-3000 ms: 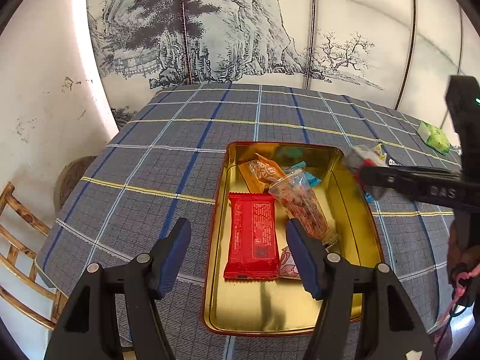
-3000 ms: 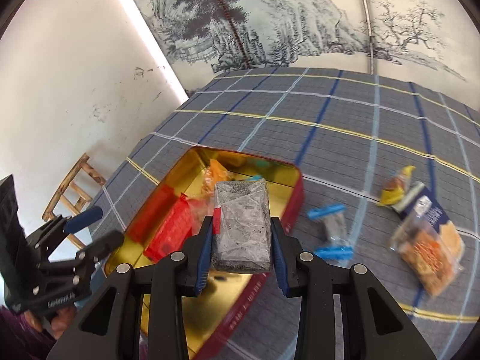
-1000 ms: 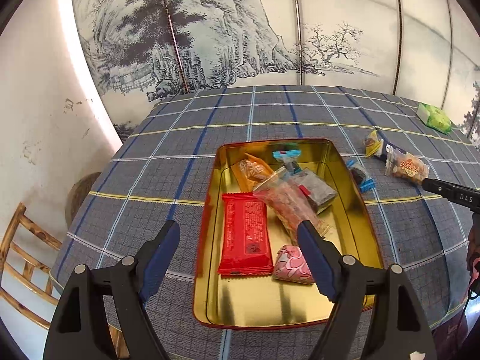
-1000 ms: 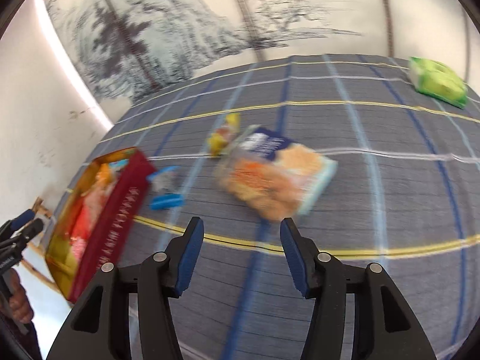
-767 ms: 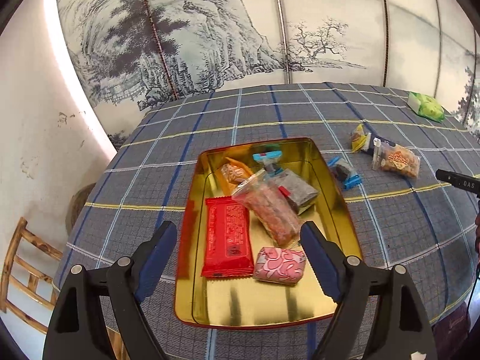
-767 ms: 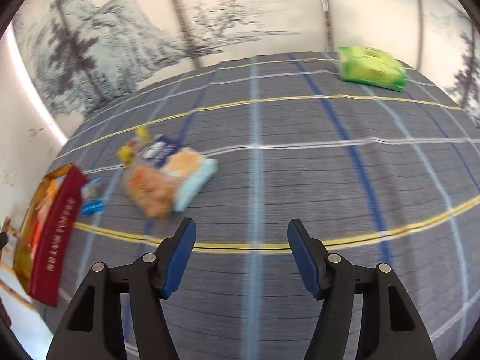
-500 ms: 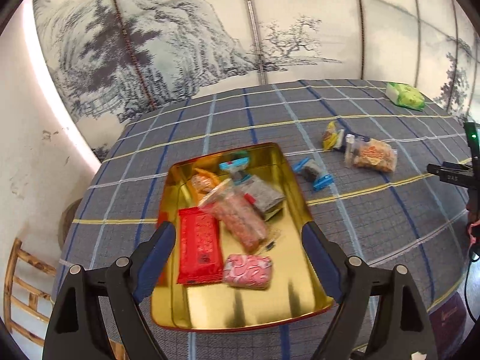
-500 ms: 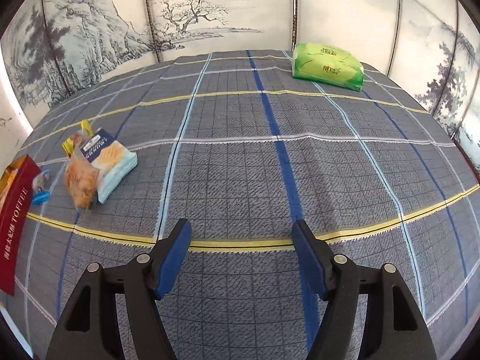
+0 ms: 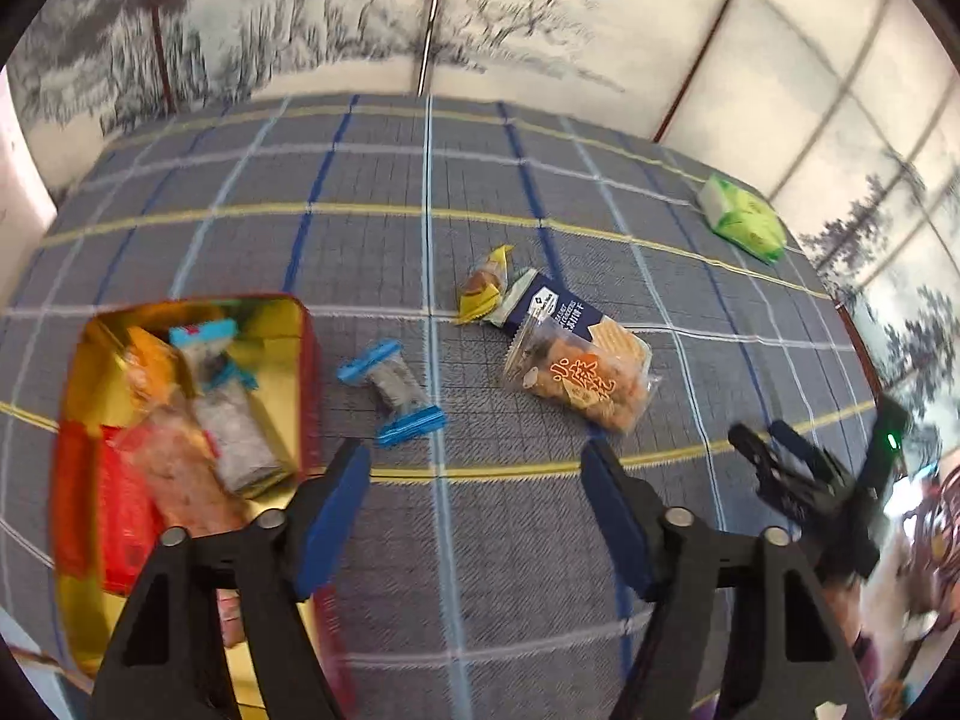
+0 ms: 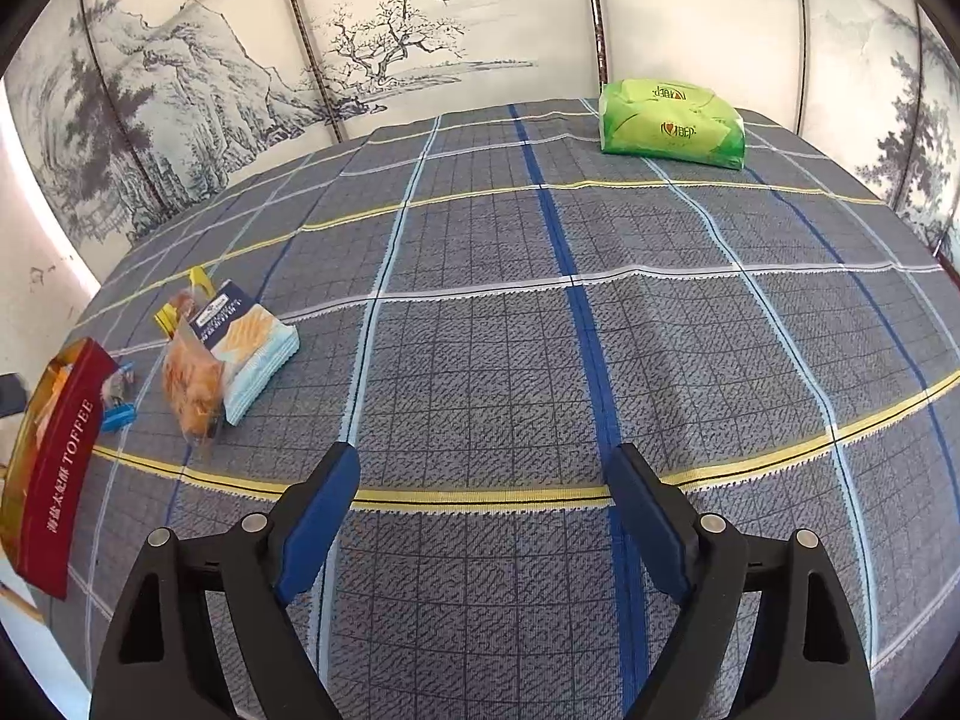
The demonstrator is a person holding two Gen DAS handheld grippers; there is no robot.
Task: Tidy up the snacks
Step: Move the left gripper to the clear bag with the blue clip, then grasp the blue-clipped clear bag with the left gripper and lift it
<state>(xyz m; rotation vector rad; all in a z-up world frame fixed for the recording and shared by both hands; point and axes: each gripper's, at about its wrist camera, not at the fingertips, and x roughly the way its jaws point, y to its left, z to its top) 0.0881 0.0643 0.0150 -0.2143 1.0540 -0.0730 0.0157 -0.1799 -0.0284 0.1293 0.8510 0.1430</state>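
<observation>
Presently left gripper (image 9: 471, 504) hangs over bare tablecloth (image 9: 516, 570), jaws closing, nothing between them. Right gripper (image 10: 483, 507) likewise empty, jaws opening. Loose snacks lie ahead: blue-ended candy (image 9: 393, 391) just beside the tin (image 9: 306, 372); cracker bag (image 9: 579, 381) and yellow-wrapped sweet (image 9: 483, 294) farther out; green pack (image 10: 672, 123) well apart. Judgement: re-widen left jaws, straddle the candy's middle, close gently, clear the tin's rim.

Grey plaid tablecloth (image 10: 480, 360), ink landscape screen panels (image 10: 420, 48) behind it
</observation>
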